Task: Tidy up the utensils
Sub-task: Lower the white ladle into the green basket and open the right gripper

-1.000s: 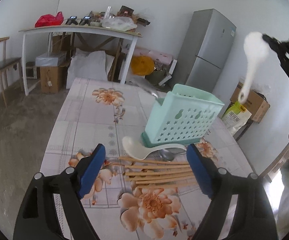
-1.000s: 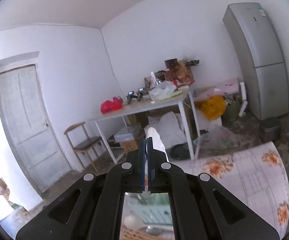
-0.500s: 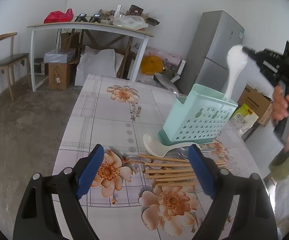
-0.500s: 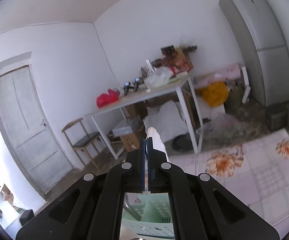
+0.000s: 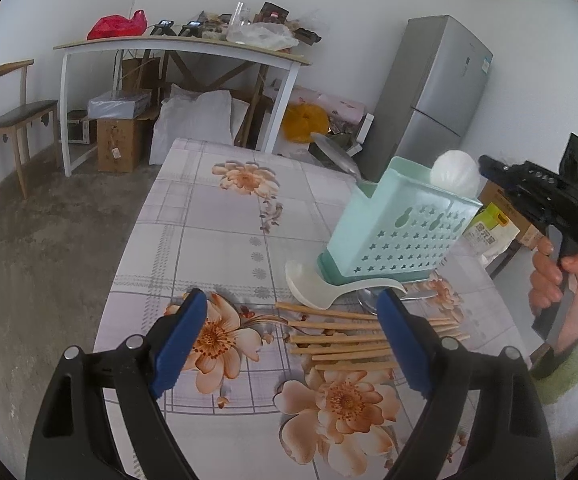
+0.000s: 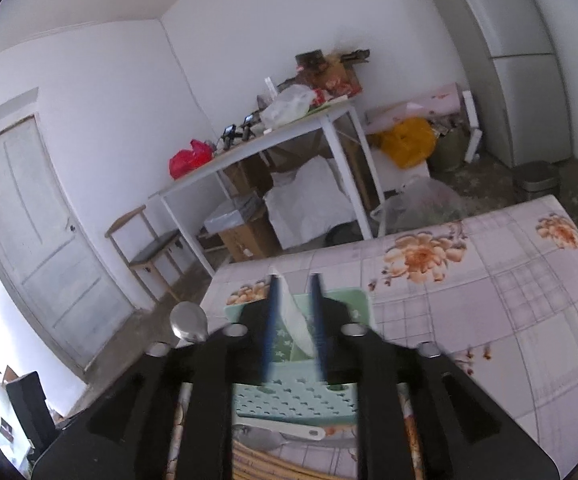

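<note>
Right gripper [image 6: 293,312] over the green holder [image 5: 401,224], jaws just opening, white spoon [image 6: 295,322] loose between them (bowl up, standing in the holder), left gripper [image 5: 289,340] wide open above chopsticks [image 5: 349,340] on the table [image 5: 209,220]

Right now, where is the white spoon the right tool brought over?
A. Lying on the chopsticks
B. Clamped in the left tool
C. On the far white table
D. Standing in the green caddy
D: the white spoon stands with its bowl up above the green caddy rim, between the right tool pads, which have just been opening.
</note>
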Demonstrator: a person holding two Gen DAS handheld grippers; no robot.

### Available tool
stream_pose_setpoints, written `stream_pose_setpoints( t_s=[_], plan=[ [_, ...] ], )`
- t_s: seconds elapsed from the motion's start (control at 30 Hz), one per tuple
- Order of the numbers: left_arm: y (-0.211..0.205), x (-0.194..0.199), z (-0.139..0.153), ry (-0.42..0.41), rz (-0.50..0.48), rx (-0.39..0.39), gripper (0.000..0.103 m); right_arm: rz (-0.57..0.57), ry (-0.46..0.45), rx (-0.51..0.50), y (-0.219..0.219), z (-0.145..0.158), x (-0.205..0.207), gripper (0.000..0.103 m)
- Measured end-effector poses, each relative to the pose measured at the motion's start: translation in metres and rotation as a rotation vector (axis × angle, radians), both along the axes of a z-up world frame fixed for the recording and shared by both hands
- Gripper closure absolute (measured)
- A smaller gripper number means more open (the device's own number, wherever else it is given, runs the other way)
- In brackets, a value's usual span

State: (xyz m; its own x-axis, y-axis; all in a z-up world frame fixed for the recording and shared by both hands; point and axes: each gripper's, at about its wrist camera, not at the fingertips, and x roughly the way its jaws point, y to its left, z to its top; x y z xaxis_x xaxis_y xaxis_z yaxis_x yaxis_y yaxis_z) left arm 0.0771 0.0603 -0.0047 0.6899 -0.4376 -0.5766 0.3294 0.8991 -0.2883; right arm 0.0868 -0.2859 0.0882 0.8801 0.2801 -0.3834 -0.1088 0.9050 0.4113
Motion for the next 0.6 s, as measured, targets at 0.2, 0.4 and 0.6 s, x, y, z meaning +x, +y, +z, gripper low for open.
stream_pose_setpoints(
  t_s=[0.2,0.4,0.6],
  plan=[
    [-0.005,-0.001,0.001,-0.003,-0.004,0.01,0.017,-0.039,-0.069,-0.006,-0.01,0.019,-0.026,0.059],
    [-0.01,-0.001,0.001,-0.003,0.004,0.046,0.015,-0.041,-0.11,-0.059,-0.006,0.028,-0.053,0.053],
    [-0.008,0.004,-0.003,0.027,0.048,0.06,0.015,-0.016,-0.099,-0.149,0.012,0.019,-0.072,0.042]
  ],
)
